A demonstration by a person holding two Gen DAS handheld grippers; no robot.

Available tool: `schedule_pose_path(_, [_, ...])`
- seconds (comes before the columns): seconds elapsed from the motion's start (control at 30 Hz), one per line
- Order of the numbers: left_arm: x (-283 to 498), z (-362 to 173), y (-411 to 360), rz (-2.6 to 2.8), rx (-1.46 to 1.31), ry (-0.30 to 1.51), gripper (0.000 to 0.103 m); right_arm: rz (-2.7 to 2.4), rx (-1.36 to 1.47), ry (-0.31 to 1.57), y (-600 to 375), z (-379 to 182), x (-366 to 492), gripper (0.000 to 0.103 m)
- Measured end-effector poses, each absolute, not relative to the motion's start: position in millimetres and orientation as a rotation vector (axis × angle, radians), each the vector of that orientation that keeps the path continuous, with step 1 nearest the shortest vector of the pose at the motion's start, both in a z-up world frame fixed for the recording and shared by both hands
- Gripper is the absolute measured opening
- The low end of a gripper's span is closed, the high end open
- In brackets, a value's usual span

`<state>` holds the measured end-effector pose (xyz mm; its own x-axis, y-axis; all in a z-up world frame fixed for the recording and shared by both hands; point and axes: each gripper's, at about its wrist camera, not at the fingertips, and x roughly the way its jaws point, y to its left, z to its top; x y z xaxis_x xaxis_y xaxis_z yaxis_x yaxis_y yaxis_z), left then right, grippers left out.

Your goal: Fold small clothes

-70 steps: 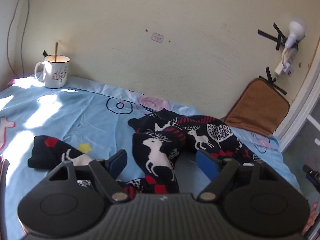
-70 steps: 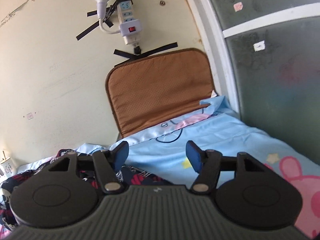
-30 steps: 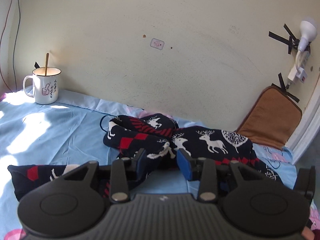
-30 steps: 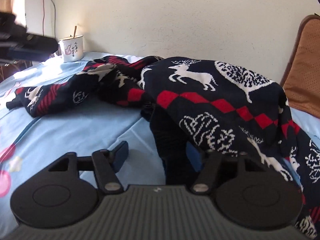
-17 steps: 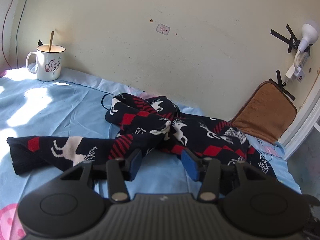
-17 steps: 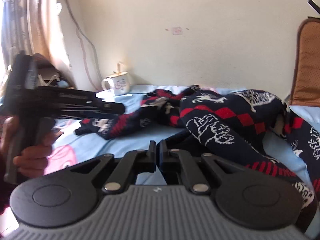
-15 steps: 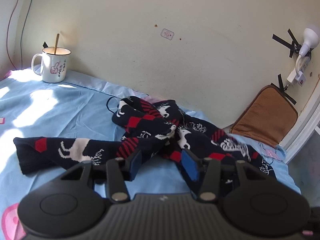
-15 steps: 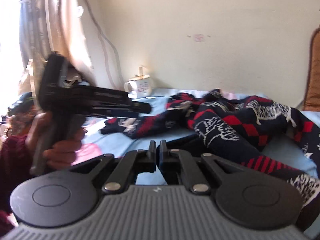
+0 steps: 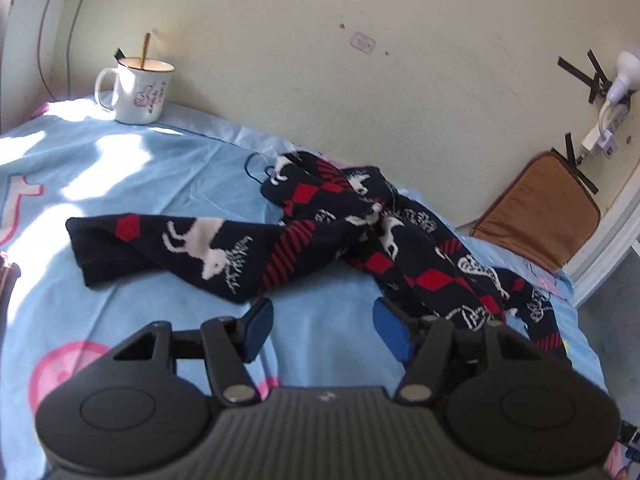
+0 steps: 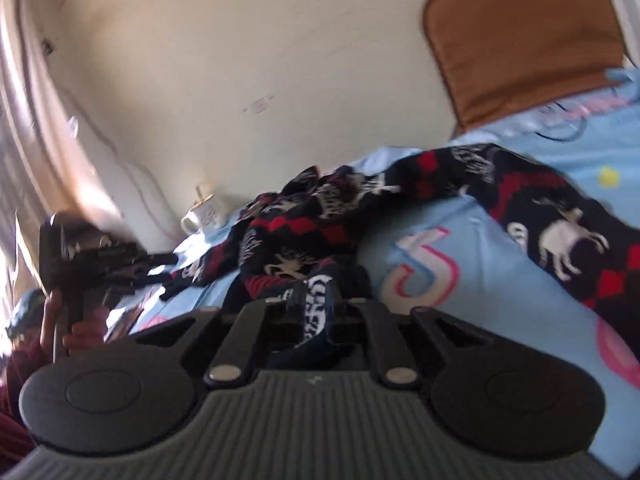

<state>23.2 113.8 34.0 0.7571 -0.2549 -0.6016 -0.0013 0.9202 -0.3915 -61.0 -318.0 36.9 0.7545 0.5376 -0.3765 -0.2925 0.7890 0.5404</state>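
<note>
A dark navy knit garment (image 9: 320,216) with white reindeer and red diamonds lies crumpled on the light blue bed sheet (image 9: 160,168), one long end stretched out to the left. My left gripper (image 9: 320,320) hovers just in front of it. Its jaws are opening, and only sheet shows between them. In the right wrist view the garment (image 10: 320,220) runs from the far right across to my right gripper (image 10: 316,300). A patterned fold is pinched between its fingers as the jaws begin opening. A hand (image 10: 80,332) holds the left gripper (image 10: 100,260) at the left edge.
A white mug (image 9: 140,92) with a stick in it stands at the back left by the wall. A brown cushion (image 9: 536,208) leans on the wall at the back right, under a taped power strip (image 9: 608,120). The bed's edge drops off at the right.
My left gripper's jaws have spread and pulled back from the garment, whose left end now lies stretched out. My right gripper has swung sideways and rolled, with a fold now showing between its fingers.
</note>
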Motion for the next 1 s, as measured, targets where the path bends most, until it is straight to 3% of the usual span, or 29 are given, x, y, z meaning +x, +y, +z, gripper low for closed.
schedule_pose_path(0.03, [26.9,28.0,103.2,-0.16,-0.37,0.723,0.057,0.446,0.473,0.542,-317.9,35.8,-62.6,0.057])
schedule_pose_path(0.07, [30.8,22.9,94.1,-0.174,-0.357,0.74,0.057,0.426,0.453,0.531,-314.3,35.8,-64.9,0.07])
schedule_pose_path(0.23, [37.8,4.2,59.7,-0.233,-0.341,0.794,0.057,0.458,0.336,0.532,-290.5,31.9,-57.4,0.078])
schedule_pose_path(0.27, [38.2,3.5,56.5,-0.237,-0.338,0.797,0.057,0.477,0.293,0.552,-285.5,27.8,-54.7,0.07])
schedule_pose_path(0.3, [38.4,3.2,54.7,-0.236,-0.334,0.799,0.057,0.511,0.26,0.567,-279.5,25.5,-49.1,0.049])
schedule_pose_path(0.33, [39.2,3.7,53.6,-0.231,-0.327,0.802,0.057,0.527,0.261,0.565,-279.1,27.3,-43.9,0.014])
schedule_pose_path(0.37, [40.1,4.4,53.3,-0.223,-0.321,0.803,0.057,0.496,0.299,0.518,-287.5,34.1,-42.2,0.013])
schedule_pose_path(0.5, [49.7,4.9,50.0,-0.195,-0.283,0.811,0.057,0.177,0.513,0.392,-354.6,38.9,-24.9,0.014])
schedule_pose_path(0.57, [61.0,3.9,43.3,-0.203,-0.263,0.821,0.057,0.088,0.552,0.443,-373.7,29.1,-21.6,0.023])
schedule_pose_path(0.6, [66.0,3.6,39.1,-0.212,-0.257,0.823,0.057,0.102,0.577,0.465,-379.2,23.6,-22.8,0.028])
schedule_pose_path(0.67, [78.6,2.4,27.1,-0.238,-0.244,0.827,0.057,0.134,0.646,0.48,-388.9,11.8,-30.3,0.059])
schedule_pose_path(0.8, [105.7,-5.3,3.3,-0.234,-0.209,0.832,0.062,0.2,0.728,0.509,-394.5,1.7,-34.1,0.06])
schedule_pose_path(0.87, [115.4,-8.1,-11.3,-0.213,-0.163,0.815,0.062,0.246,0.736,0.516,-391.1,1.2,-34.0,0.066])
schedule_pose_path(0.93, [120.7,-11.3,-29.4,-0.19,-0.098,0.785,0.051,0.27,0.705,0.538,-380.7,2.3,-27.8,0.071])
schedule_pose_path(0.97, [121.2,-13.6,-38.5,-0.172,-0.055,0.767,0.028,0.283,0.683,0.558,-372.3,2.5,-22.9,0.071])
schedule_pose_path(1.0, [119.9,-14.9,-45.8,-0.151,-0.021,0.749,0.014,0.301,0.675,0.579,-365.7,1.0,-19.2,0.072])
